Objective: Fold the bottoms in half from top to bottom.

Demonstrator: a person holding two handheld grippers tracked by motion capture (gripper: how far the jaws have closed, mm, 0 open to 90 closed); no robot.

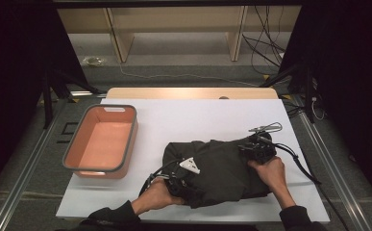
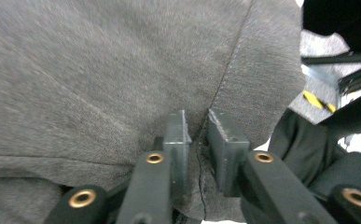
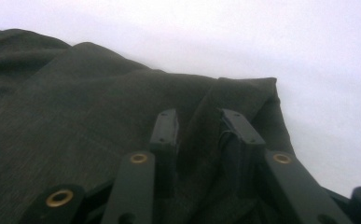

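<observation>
On the bench (image 1: 193, 113), high view: 1 dark garment (image 1: 217, 168), folded into a bundle, lies right of centre near the front edge. 1 pink bin (image 1: 102, 142) with grey rim stands well apart at left. The left gripper (image 1: 176, 183) sits at the garment's front-left corner, the right gripper (image 1: 258, 147) at its far-right corner.

Left gripper view: garment (image 2: 122, 70) close up, grey, with a seam; jaws narrow, a fold of cloth between them, pads not clearly pressing.

Right gripper view: garment (image 3: 99, 121) corner on the white surface; jaws narrowly parted around a ridge of cloth, grip uncertain.
</observation>
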